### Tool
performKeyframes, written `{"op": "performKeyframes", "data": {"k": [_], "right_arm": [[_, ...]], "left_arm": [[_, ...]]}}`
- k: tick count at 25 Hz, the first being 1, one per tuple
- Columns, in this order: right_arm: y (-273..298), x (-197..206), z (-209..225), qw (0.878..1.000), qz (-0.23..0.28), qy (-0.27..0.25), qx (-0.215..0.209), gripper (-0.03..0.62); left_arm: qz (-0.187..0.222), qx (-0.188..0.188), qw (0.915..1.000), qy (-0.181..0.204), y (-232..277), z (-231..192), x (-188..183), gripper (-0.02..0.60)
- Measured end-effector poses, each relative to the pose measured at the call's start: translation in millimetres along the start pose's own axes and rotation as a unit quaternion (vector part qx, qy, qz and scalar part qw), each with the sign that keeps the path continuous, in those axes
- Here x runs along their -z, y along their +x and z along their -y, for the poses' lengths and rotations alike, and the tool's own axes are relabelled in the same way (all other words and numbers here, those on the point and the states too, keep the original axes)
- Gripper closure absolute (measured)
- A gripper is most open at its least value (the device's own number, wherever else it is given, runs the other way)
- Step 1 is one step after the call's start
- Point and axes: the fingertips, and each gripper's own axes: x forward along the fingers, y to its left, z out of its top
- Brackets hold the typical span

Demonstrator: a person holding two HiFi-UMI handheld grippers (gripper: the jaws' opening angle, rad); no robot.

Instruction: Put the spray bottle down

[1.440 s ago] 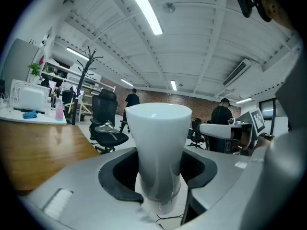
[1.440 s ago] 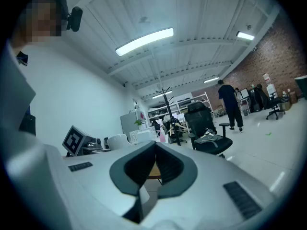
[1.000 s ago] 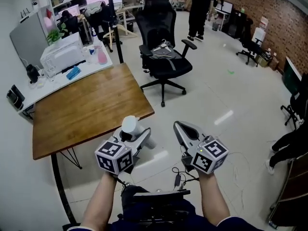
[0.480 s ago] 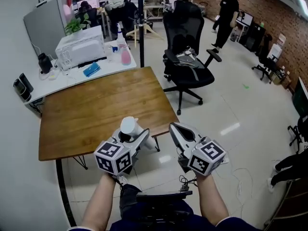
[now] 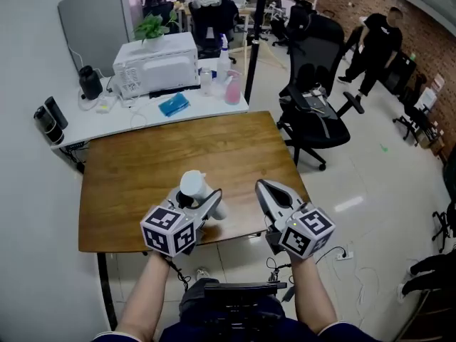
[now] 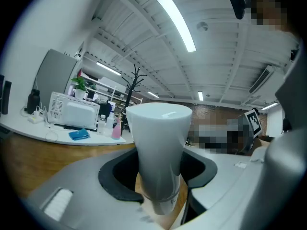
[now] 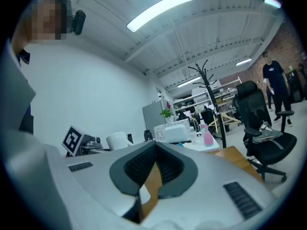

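A white spray bottle (image 5: 193,187) stands upright between the jaws of my left gripper (image 5: 206,199), which is shut on its lower body. In the left gripper view the bottle (image 6: 158,143) fills the middle, its flat top up, with the left gripper (image 6: 159,178) clamped round it. My right gripper (image 5: 263,188) hangs beside it to the right, shut and with nothing in it. In the right gripper view the right gripper (image 7: 154,148) has its pads meeting at the tips, and the bottle (image 7: 117,140) shows to the left. Both grippers hover over the near edge of a wooden table (image 5: 171,159).
Behind the table a white desk (image 5: 92,123) carries a white microwave-like box (image 5: 157,61), a blue cloth (image 5: 174,104) and a pink bottle (image 5: 233,90). A black office chair (image 5: 317,116) stands right of the table, a coat-stand pole (image 5: 254,45) behind it. A person (image 5: 376,45) walks at the far right.
Both grippers have travelled from over the floor to over the table's near edge, and the table now lies straight ahead. The left gripper's hold on the bottle is unchanged.
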Motion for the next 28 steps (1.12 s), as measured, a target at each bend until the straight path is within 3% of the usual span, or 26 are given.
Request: {"op": "performKeyframes", "data": {"k": [11,20,28], "right_arm": [[141.2,24.5,-43.2,0.996,-0.045,-0.037,-0.063,0.594],[194.0,42.9,-67.8,0.986,-0.073,-0.053,-0.14,0.594],[213.6,55.2,-75.2,0.98,-0.089,-0.05,-0.174,0.594]], "left_arm": [[0.007,-0.091,0.9957,0.017,-43.6,-132.6,-21.4,0.342],[0.008,-0.179,0.9838,0.013,-67.7,-181.7,-19.0,0.342],[0.004,-0.229,0.9734,0.015,-73.1,-208.0,-14.2,0.342]]}}
